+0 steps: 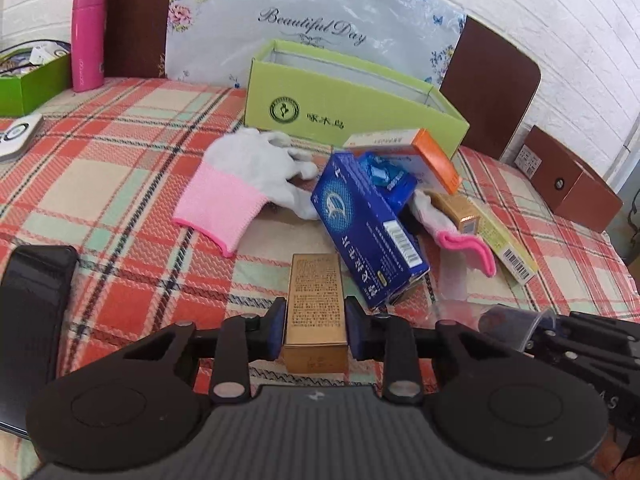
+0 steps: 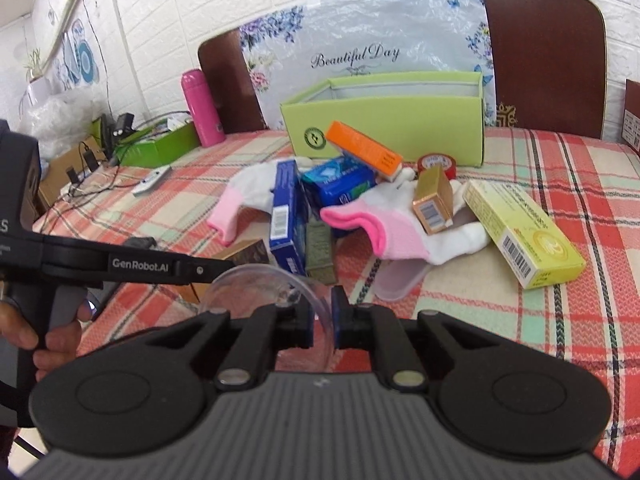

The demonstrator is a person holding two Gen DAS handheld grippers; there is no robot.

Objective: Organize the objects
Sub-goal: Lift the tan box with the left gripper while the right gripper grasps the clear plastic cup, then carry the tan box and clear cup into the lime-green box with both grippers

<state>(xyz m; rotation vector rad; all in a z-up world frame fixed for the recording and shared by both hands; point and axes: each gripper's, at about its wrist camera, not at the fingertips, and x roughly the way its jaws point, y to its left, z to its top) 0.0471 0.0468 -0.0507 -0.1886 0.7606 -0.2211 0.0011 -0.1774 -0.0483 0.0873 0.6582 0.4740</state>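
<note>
The gold box [image 1: 316,316] is sitting upright between the pads of the left gripper [image 1: 315,330], which is pinching it by its two long sides near the front edge of the table [image 1: 120,160]; its face carries fine print too small to read. The clear plastic cup [image 2: 276,304] is lying on its side in the right gripper [image 2: 322,328], whose pads are pressing together on the cup's thin wall. The side of the left gripper's handle is showing "GenRobot.AI". Just beyond the gold box, the blue box [image 1: 368,232] is leaning in the pile with a barcode and white characters down its side. Beside it are lying the orange-ended box [image 1: 416,152], the yellow box [image 2: 524,232] with a barcode, a second small gold box [image 2: 434,200] and two white gloves with pink cuffs [image 1: 244,188]. Behind the pile, the open green box [image 1: 352,96] is bearing a round logo and Chinese characters. Against the wall, a floral board [image 1: 320,12] is reading "Beautiful Day", and a pink flask [image 1: 88,36] is standing at the far left corner
</note>
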